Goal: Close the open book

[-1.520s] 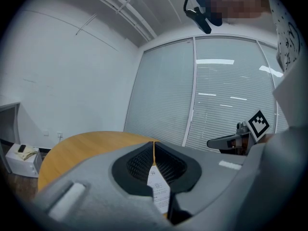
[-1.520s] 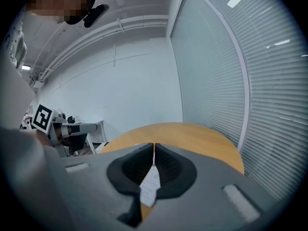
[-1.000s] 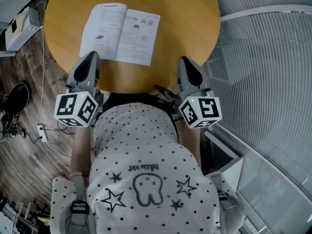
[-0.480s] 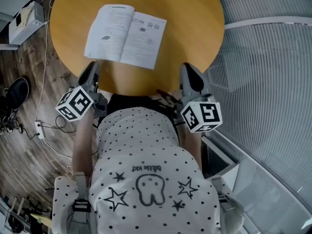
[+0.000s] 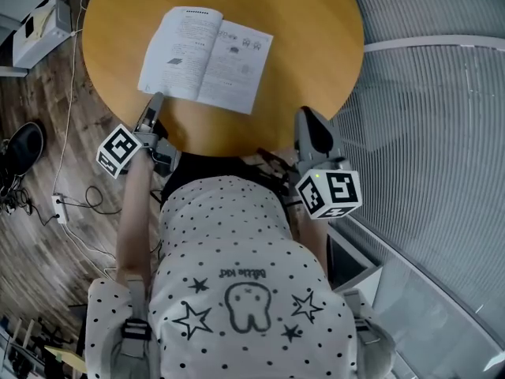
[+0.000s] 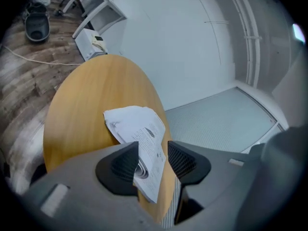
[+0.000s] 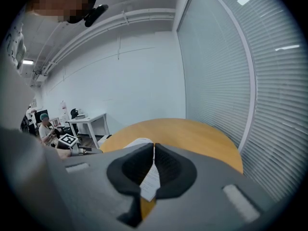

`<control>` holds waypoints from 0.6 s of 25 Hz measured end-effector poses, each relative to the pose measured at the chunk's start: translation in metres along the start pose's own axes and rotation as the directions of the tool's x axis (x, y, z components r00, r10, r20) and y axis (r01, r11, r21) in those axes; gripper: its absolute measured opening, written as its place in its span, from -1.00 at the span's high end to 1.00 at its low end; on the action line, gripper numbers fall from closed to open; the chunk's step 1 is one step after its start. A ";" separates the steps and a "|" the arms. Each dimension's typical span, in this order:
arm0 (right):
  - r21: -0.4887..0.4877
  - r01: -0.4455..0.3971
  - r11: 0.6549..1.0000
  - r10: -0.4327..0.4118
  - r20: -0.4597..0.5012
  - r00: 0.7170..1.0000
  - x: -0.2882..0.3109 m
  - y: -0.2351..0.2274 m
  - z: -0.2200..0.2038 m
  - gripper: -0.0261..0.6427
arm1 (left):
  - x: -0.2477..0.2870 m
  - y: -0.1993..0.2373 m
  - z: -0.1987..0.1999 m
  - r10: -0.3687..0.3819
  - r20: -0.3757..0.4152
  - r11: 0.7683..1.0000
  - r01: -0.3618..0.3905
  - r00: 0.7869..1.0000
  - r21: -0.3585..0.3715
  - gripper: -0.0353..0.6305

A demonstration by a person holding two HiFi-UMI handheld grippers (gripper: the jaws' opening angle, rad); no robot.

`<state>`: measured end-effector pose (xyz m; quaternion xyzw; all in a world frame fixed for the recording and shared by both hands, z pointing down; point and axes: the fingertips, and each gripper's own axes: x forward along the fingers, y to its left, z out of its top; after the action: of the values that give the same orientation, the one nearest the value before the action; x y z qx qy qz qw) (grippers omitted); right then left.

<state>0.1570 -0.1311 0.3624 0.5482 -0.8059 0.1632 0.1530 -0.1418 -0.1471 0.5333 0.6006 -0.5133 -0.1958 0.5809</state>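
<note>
Since the left tongs (image 5: 154, 109) dropped and rolled, now spreading empty with the book (image 5: 207, 58) just ahead, closing seems next; right tongs (image 5: 310, 125) pressed together.

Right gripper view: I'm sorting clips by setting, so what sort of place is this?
Likely an office: a white desk with a person beside it, slatted window blinds, and a round wooden table.

A: Where does the open book (image 5: 207, 59) lie?
B: On the table (image 5: 316, 46), in its left half, toward the near edge.
A: And beside the table?
B: A box (image 5: 35, 34) on the floor (image 5: 31, 93), left.
</note>
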 end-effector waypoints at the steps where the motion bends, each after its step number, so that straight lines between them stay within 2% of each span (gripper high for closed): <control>1: -0.001 0.001 1.000 -0.001 0.000 1.000 0.000 0.001 0.002 0.89 | 0.001 0.002 0.000 -0.001 0.000 1.000 0.001 1.000 -0.022 0.31; 8: -0.008 0.001 1.000 -0.001 0.000 1.000 -0.003 0.016 0.007 0.89 | 0.010 0.022 -0.006 -0.015 -0.020 0.987 0.011 1.000 -0.161 0.25; 15: -0.005 0.028 1.000 -0.028 -0.003 1.000 -0.013 0.017 0.012 0.89 | 0.023 0.035 -0.010 -0.007 -0.028 0.967 0.000 1.000 -0.254 0.22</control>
<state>0.1452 -0.1197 0.3448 0.5588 -0.7983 0.1599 0.1577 -0.1375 -0.1547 0.5753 0.5250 -0.4746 -0.2521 0.6600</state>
